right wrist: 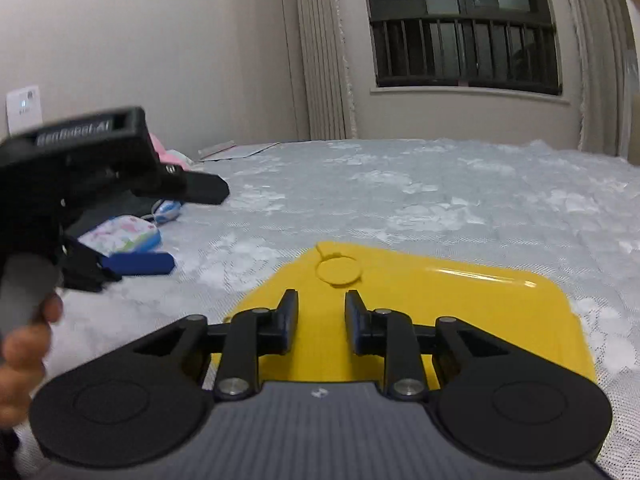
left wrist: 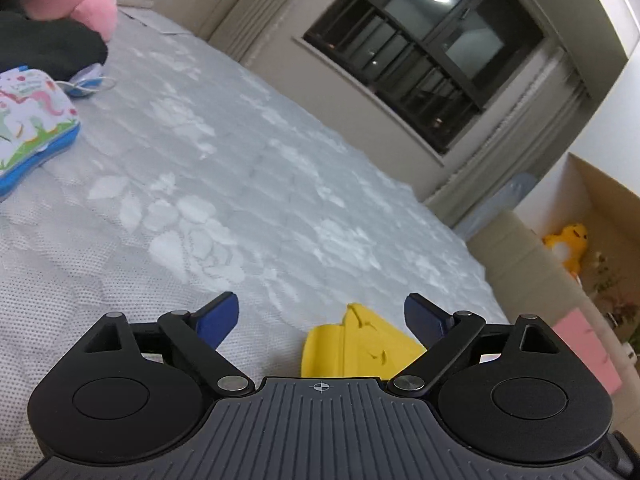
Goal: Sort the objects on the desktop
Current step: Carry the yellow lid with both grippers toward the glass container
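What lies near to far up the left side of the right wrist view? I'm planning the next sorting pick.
Left hand-held gripper → unicorn-print pencil case → blue-and-white mouse → pink plush toy → papers by the wall.

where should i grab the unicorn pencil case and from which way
Grip the pencil case across its short width, over the blue side walls, coming down from above. It lies flat on the bed cover with the printed face up, so the sides are the only parallel faces. Its far side sits close to the black cloth and a corded mouse, so approach from the open near side.
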A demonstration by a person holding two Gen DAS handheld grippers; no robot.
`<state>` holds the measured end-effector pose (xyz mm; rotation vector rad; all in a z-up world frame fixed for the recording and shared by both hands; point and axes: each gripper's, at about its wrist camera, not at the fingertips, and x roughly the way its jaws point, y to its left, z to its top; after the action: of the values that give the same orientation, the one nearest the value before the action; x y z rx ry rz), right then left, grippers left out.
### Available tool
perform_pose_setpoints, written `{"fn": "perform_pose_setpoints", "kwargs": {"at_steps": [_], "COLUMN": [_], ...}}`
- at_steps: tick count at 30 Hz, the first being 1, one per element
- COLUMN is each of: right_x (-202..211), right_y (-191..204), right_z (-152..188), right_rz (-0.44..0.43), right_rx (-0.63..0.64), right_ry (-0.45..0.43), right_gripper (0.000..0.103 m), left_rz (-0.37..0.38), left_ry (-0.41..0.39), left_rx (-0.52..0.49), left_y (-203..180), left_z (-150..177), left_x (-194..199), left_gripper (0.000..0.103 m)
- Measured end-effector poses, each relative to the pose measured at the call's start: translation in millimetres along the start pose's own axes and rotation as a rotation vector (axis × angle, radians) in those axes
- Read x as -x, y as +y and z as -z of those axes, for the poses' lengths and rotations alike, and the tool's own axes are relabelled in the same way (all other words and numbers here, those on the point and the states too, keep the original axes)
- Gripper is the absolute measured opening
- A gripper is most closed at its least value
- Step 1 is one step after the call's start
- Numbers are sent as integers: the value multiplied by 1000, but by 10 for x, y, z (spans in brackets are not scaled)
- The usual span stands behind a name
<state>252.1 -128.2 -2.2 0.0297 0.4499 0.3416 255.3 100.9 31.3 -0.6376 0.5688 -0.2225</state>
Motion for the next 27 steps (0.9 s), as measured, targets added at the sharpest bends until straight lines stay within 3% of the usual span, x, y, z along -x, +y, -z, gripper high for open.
{"fn": "perform_pose_setpoints", "kwargs": {"at_steps": [6,9,12,14,16,19,22,24,27], "right_x": [6,71,263,473,634,679,651,633,624], "right_y": [11,-105,-416,-681,-934,-1272,-1456,-1467,-1361], "right_z": [16,-14,19,62,145,309,485,504,436], "right_rz": [89,75,54,107,188,214,112,85,108], "right_rx": [64,36,-115,-254,-374,-527,-688,-701,-632], "right_ry": [24,54,18,-59,-110,-71,-41,-39,-39], "right_gripper": [27,27,27,38,42,42,46,45,43], "left_rz": [32,74,138,231,309,252,218,225,192], "left_ry": [42,61,57,76,101,83,99,148,153], "left_rx": [-20,-37,-35,13,62,32,14,31,21], "left_y": [-80,-158,-216,-206,-184,-226,-247,-235,-233], "left_z": [60,122,156,160,172,199,229,255,264], "left_x": [-57,-39,15,14,-11,-61,-138,-224,-278], "left_gripper": [94,94,94,94,94,94,94,94,94]}}
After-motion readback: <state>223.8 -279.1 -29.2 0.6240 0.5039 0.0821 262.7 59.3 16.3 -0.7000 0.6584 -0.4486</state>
